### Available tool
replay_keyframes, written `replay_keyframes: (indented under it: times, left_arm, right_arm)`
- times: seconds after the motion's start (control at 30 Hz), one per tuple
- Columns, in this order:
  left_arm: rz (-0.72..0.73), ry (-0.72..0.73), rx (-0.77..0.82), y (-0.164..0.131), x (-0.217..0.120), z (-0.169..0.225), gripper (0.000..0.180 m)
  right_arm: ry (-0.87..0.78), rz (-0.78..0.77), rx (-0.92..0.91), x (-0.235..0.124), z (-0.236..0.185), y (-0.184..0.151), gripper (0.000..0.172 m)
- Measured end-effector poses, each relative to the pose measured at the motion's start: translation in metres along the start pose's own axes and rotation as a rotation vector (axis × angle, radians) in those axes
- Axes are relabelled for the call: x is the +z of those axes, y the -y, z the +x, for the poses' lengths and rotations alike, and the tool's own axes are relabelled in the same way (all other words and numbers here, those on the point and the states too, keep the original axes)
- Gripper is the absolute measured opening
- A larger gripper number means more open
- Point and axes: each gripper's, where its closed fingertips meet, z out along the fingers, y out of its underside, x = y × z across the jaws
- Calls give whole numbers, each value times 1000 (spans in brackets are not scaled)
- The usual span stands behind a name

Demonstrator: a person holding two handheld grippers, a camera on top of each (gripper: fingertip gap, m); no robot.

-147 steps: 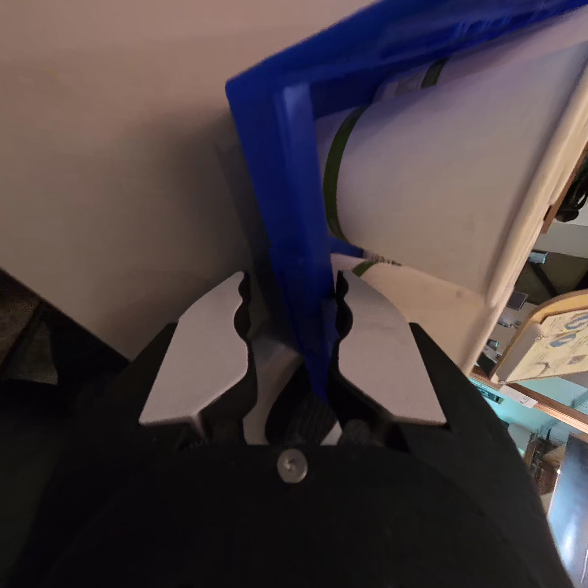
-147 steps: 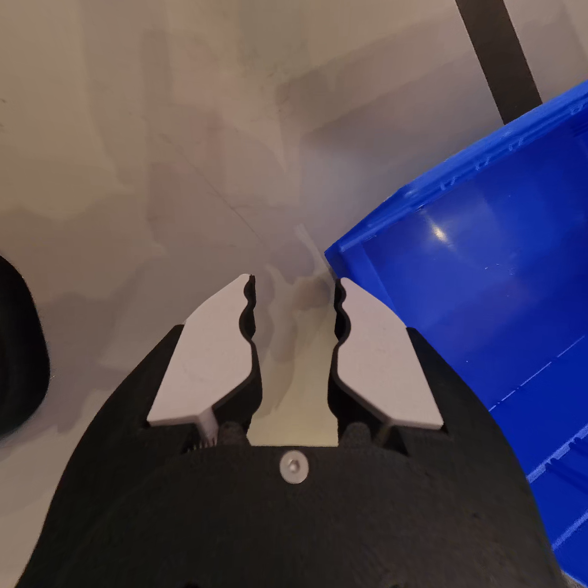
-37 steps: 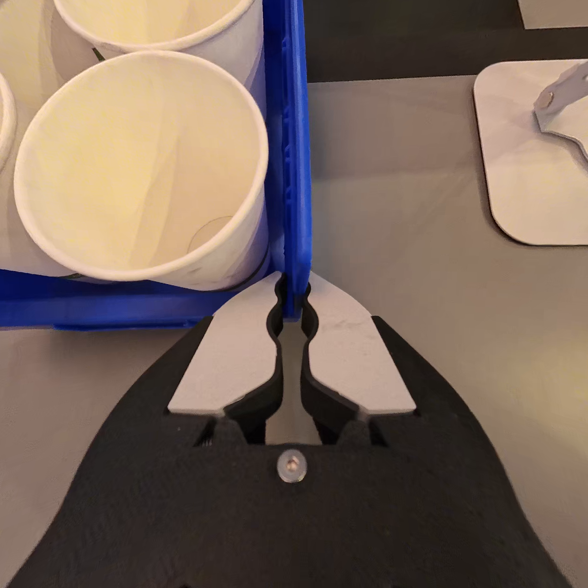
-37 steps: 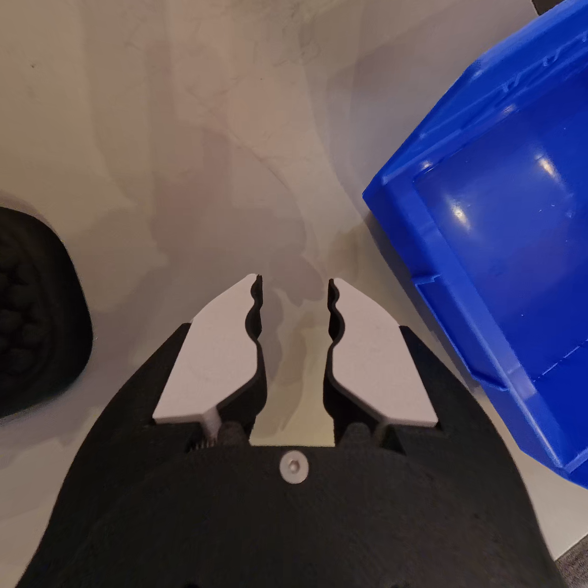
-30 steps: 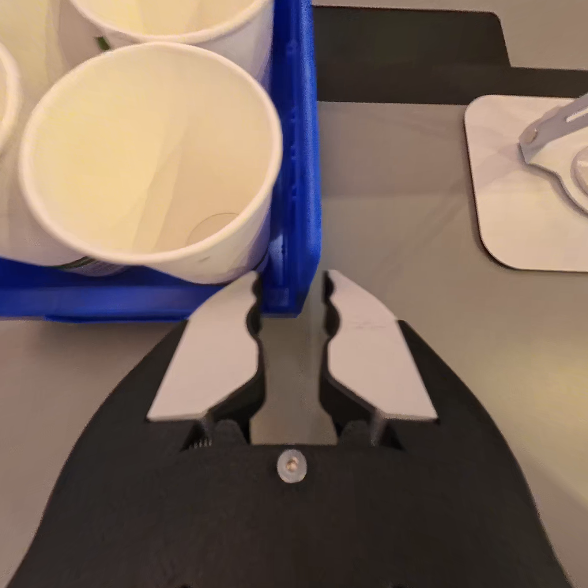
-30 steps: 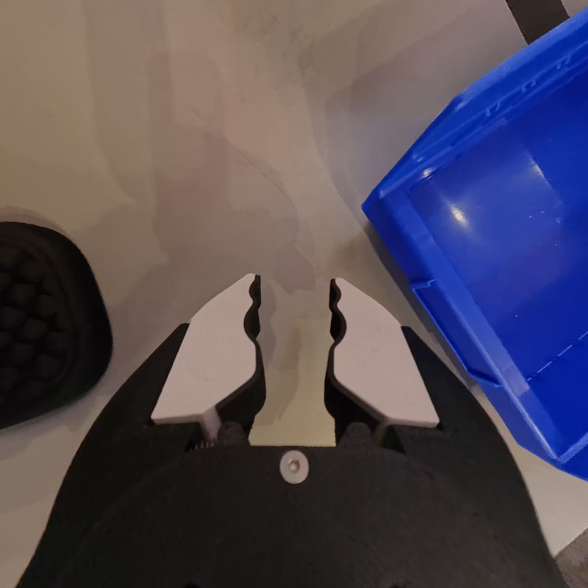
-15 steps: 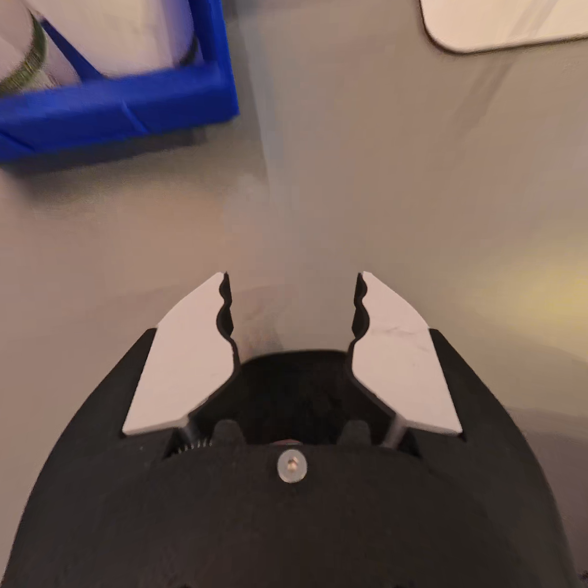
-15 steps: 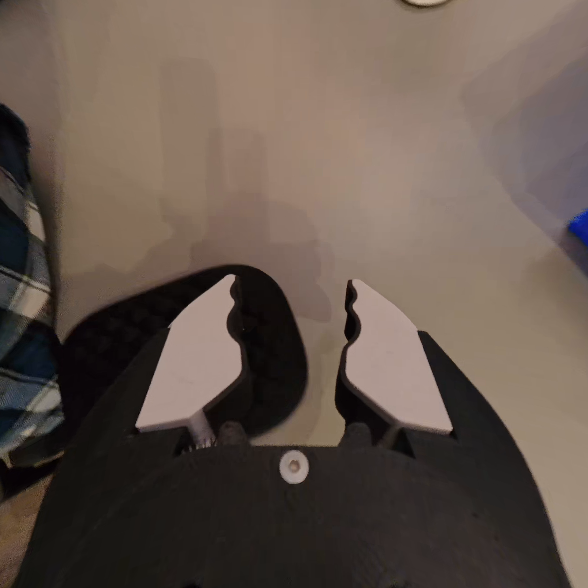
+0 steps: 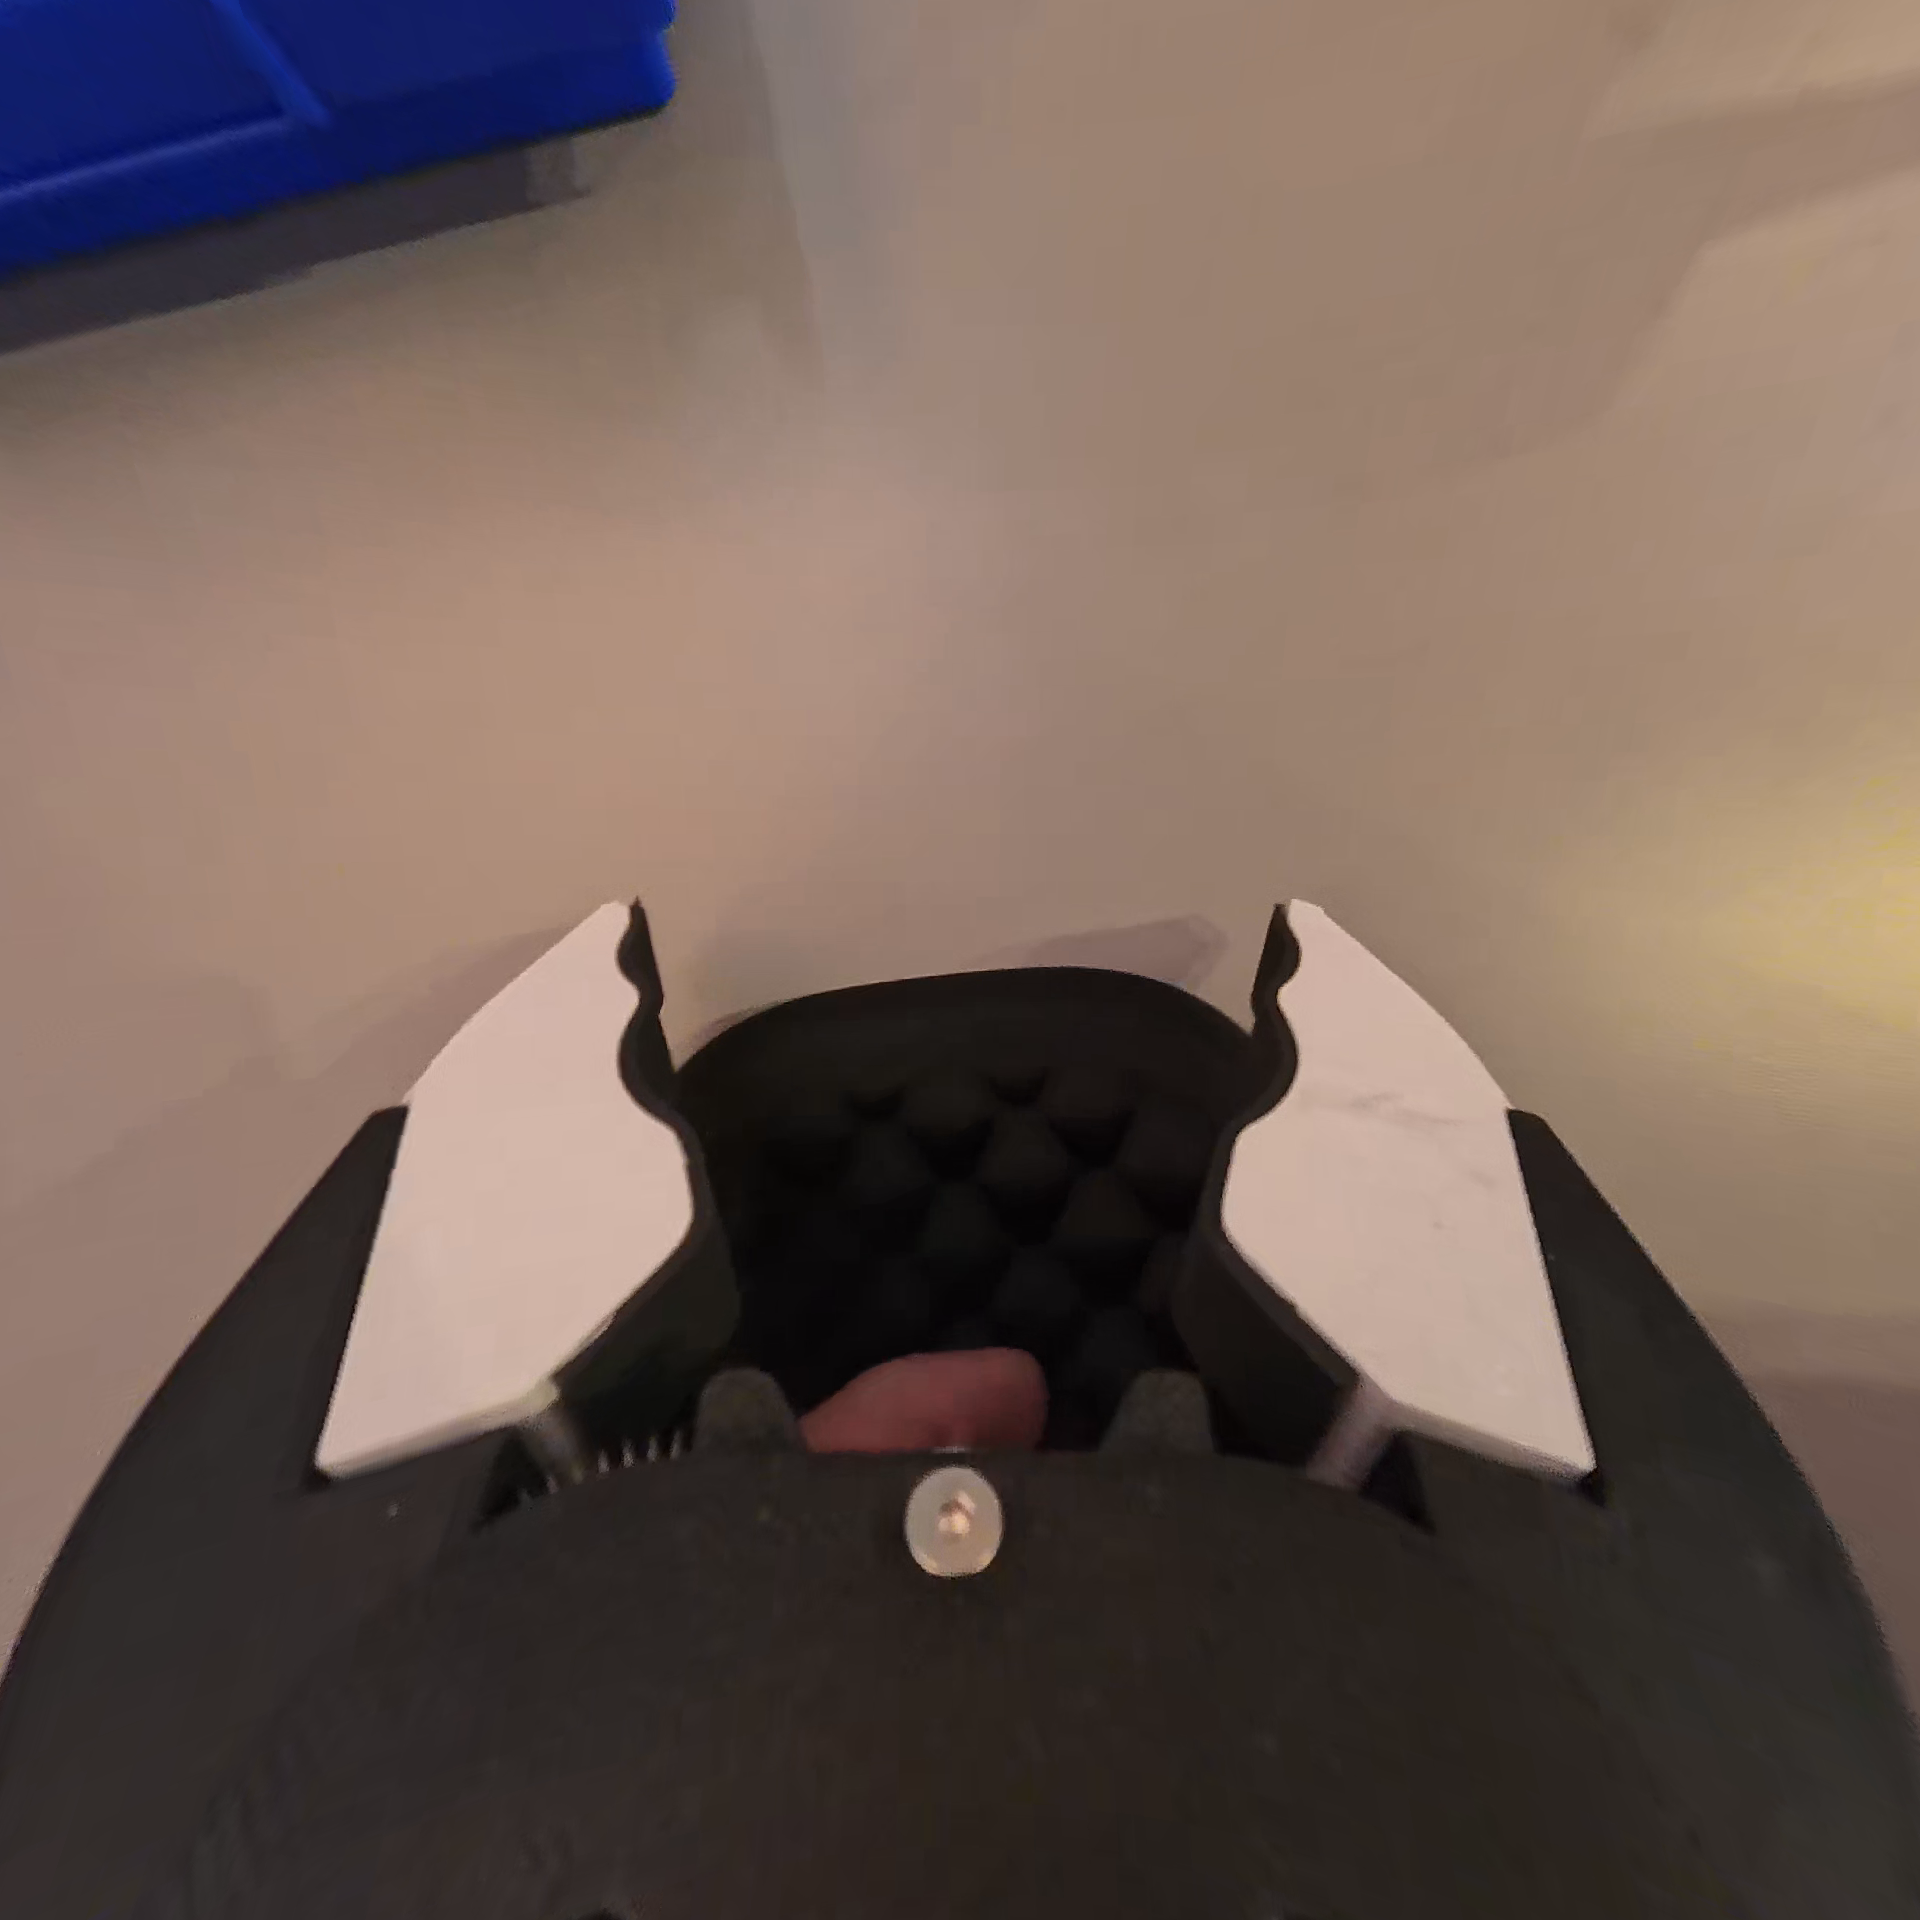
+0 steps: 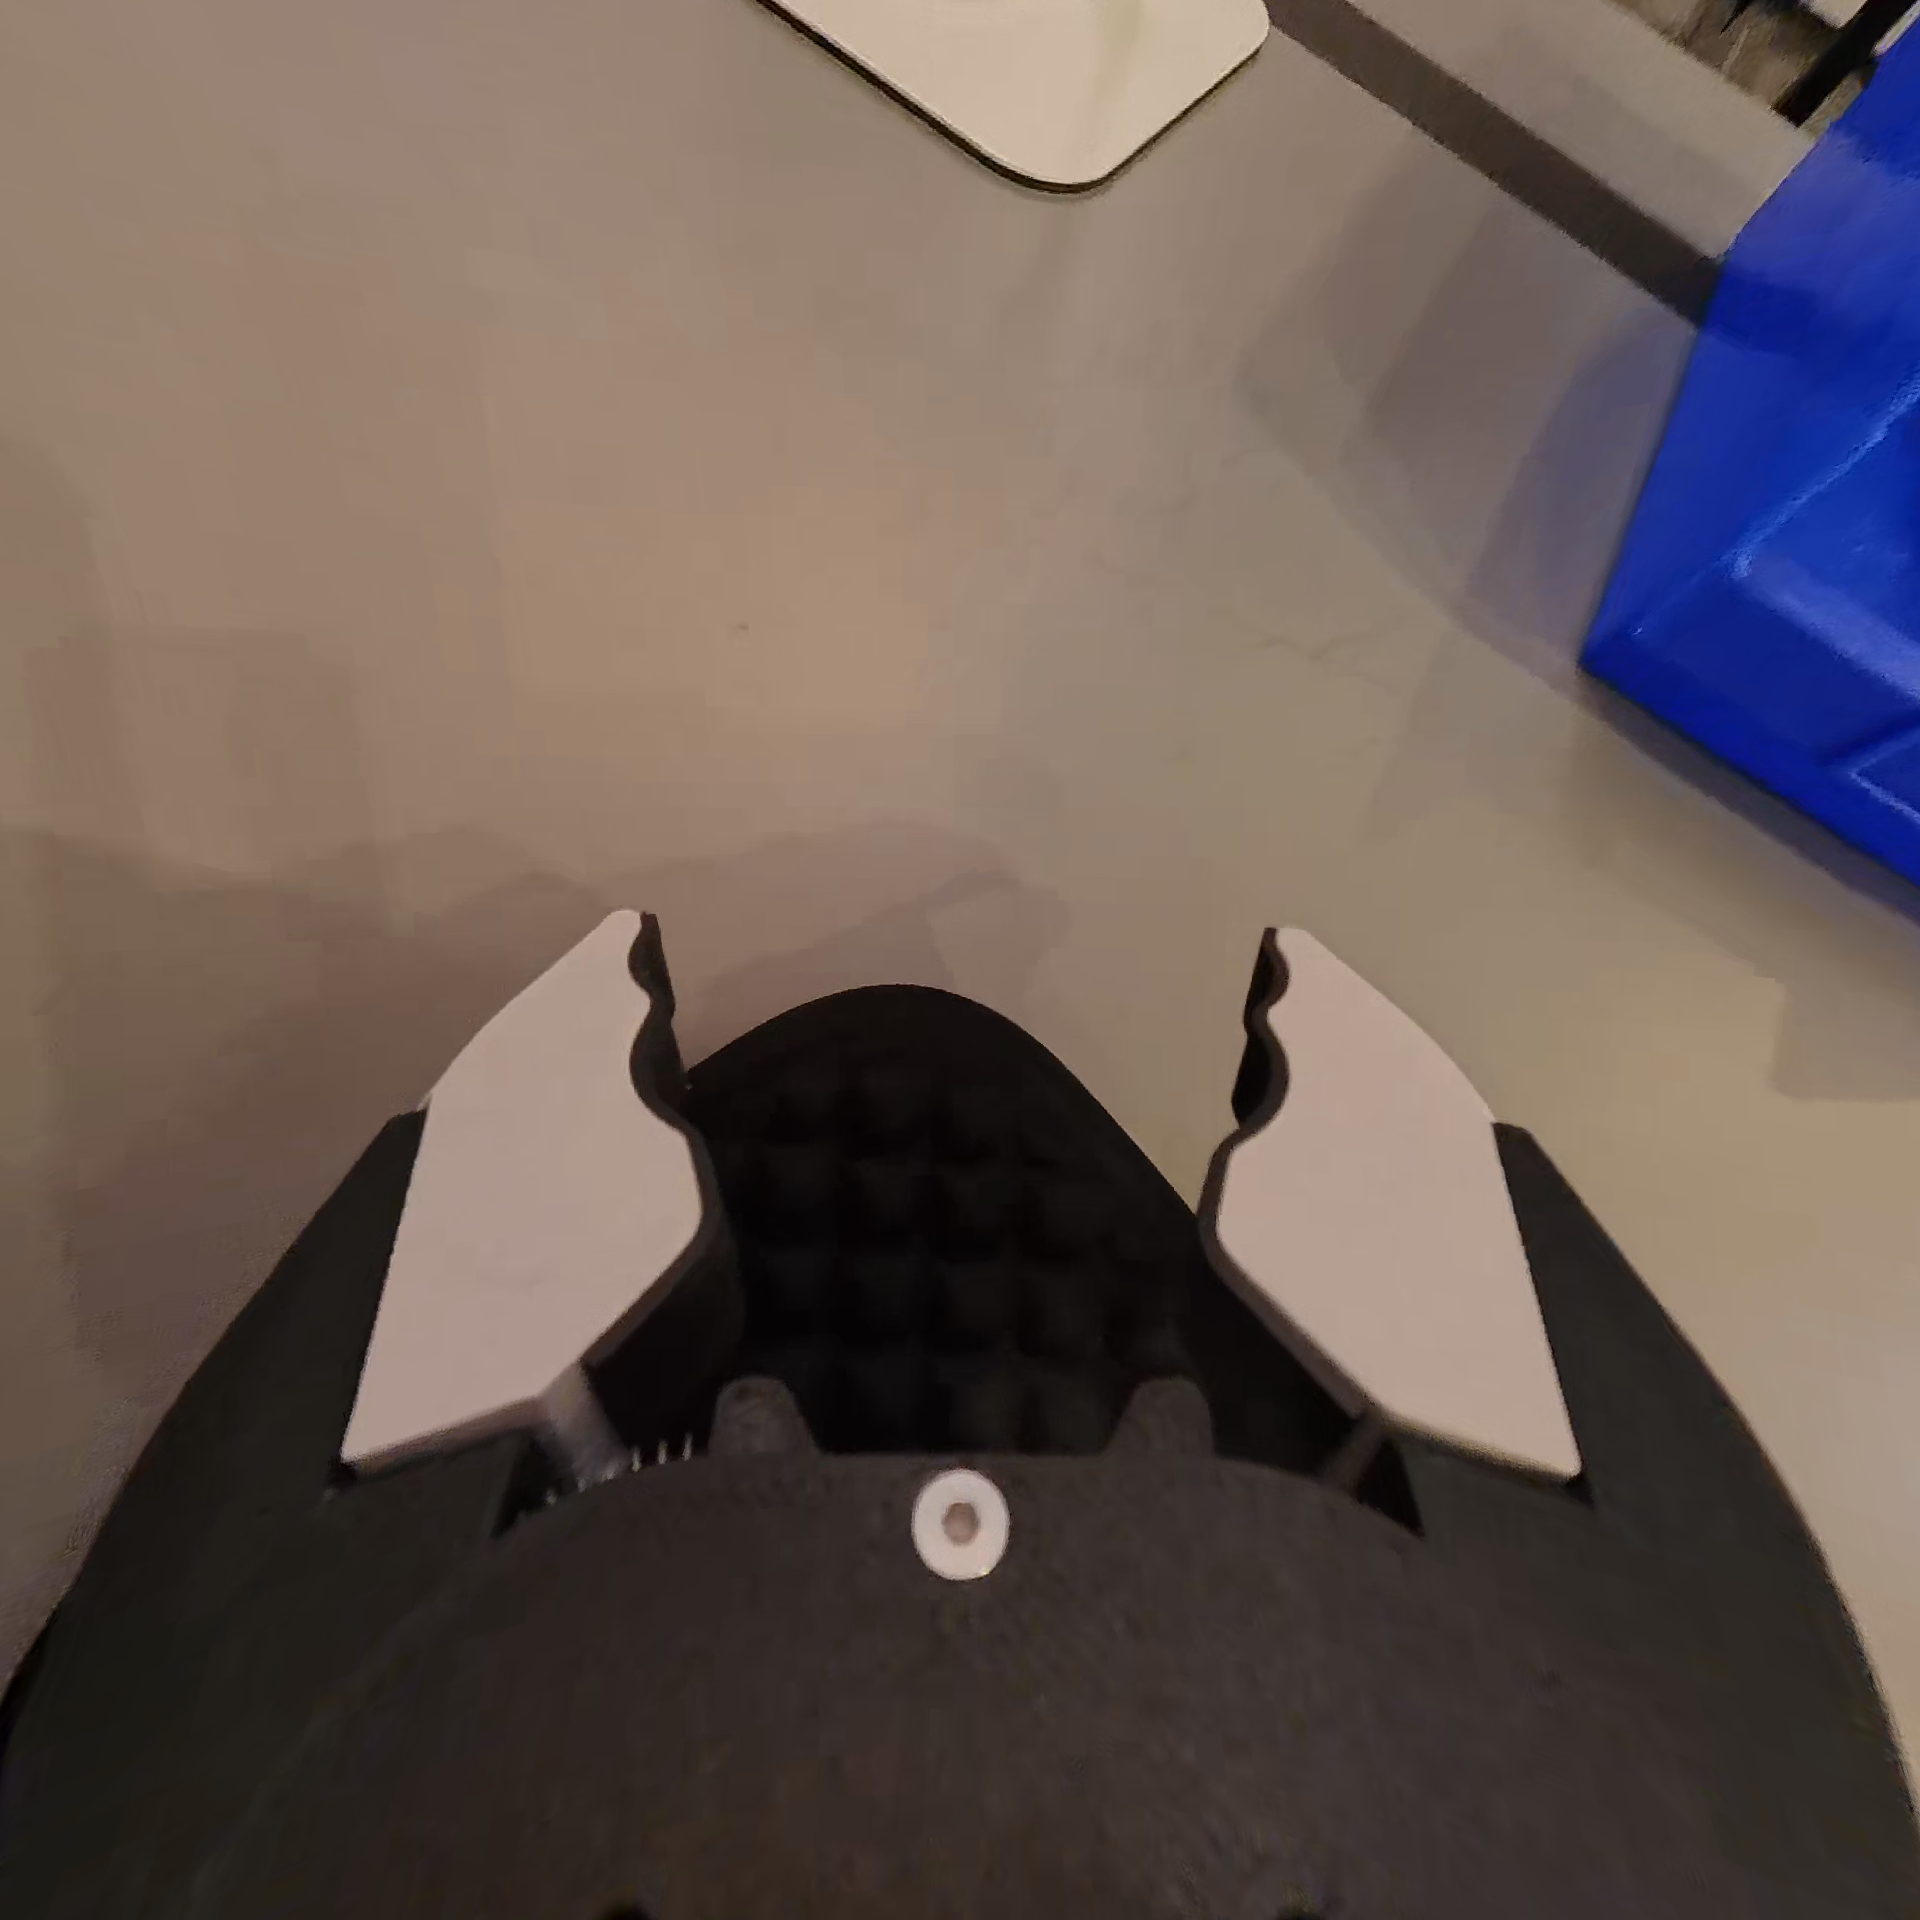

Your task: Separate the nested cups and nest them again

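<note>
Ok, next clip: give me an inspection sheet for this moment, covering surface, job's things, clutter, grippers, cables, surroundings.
Surface: plain grey table, bare under both grippers.
Job's things: no cups seen; blue bin at the left view's top-left corner, a blue bin at the right view's right edge.
Clutter: white rounded plate at the far edge; black dimpled pad beneath each gripper.
Grippers: left gripper wide open, holding nothing; right gripper likewise.
Cables: nothing seen.
Surroundings: dark strip along the table's far side.
</note>
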Motion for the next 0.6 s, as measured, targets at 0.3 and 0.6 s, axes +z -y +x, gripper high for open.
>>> replay_keyframes:
  times: [0.3,0.6]
  left_arm:
    - [5,34,-94,-4,-1,-18,110]
    - [86,-18,-146,18,-9,-24,111]
  right_arm:
    - [-14,9,28,13,20,3,101]
    - [160,68,-47,18,24,23,100]
